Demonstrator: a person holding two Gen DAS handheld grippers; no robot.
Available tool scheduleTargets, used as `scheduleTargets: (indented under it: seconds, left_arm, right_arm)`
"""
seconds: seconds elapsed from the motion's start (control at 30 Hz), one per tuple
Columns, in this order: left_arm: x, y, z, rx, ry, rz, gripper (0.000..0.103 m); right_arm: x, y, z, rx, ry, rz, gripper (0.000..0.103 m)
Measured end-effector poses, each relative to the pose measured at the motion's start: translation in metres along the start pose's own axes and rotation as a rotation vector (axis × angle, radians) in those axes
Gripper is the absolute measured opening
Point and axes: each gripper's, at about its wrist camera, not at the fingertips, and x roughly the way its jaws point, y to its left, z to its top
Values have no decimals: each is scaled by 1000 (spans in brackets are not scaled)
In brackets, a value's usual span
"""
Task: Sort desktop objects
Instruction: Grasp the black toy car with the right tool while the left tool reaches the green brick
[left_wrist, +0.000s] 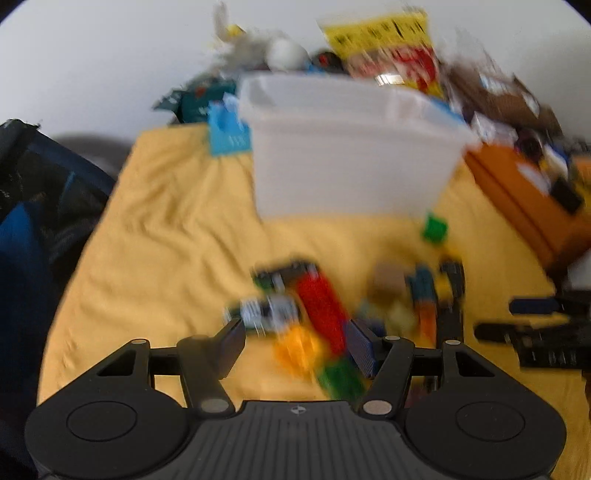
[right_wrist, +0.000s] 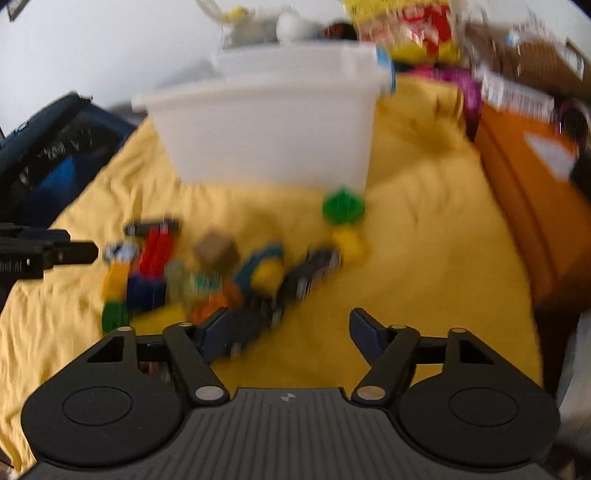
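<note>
Both views are blurred. A pile of small toys lies on a yellow cloth (left_wrist: 155, 229): a red brick (left_wrist: 321, 302), a yellow piece (left_wrist: 295, 347), a green piece (left_wrist: 341, 376) and a dark toy (left_wrist: 452, 295). My left gripper (left_wrist: 295, 332) is open, its jaws either side of the red and yellow pieces. My right gripper (right_wrist: 288, 325) is open and empty above the cloth (right_wrist: 424, 258), with the pile (right_wrist: 207, 273) to its left. A green block (right_wrist: 343, 206) lies near the white bin (right_wrist: 266, 129), which also shows in the left wrist view (left_wrist: 351, 162).
An orange box (right_wrist: 524, 192) stands at the right edge of the cloth. Clutter with a yellow-red bag (left_wrist: 388, 48) lies behind the bin. A dark bag (right_wrist: 48, 158) sits at the left. The left gripper shows at the left of the right wrist view (right_wrist: 44, 254).
</note>
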Motion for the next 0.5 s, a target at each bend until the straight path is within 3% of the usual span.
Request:
scheduleTargets:
  seconds: [0.1,0.23,0.33,0.5]
  left_arm:
    - [10,-9,-19,7,61,-24,57]
    - [20,-16,-30,10,70,-14,54]
    - [27,-18,-29,1,76,-50,39]
    - [34,-24,-28,1,83,-41,38]
  right_arm:
    - [3,4,-12,20,24,2,67]
    - [4,9,-15,24,20,2,66]
    - [3,13,-13,15,13,2,65]
    - [7,17,-11,21,12,0,65]
